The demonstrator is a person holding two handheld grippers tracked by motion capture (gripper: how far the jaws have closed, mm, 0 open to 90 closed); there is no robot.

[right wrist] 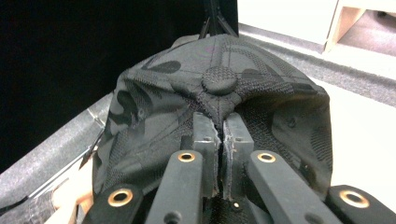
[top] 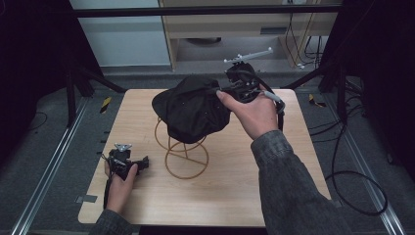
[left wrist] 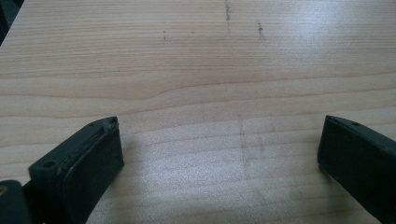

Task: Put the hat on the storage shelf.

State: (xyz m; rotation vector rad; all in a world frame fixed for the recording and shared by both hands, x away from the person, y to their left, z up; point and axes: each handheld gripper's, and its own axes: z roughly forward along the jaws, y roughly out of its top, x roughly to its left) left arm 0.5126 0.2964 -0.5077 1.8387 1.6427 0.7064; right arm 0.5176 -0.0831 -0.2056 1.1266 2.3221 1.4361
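Two claws at work over one wooden counter (top: 230, 191). Right claw (top: 226, 89) pressed together on the black cap (top: 195, 107), pinching fabric just below the crown button (right wrist: 219, 79); jaws nearly meeting, cloth between them. Cap draped over a tan wire stand (top: 186, 152) near counter centre, toward the far edge, with the stand's ring base flat on the wood. Left claw (top: 143, 163) low over the near-left corner, held in the left hand (top: 120, 178), spread wide with bare wood grain between the jaws. Plenty of open board at front and right of the stand; less behind the cap, close to the far edge. Grey floor and rails beyond both side edges.
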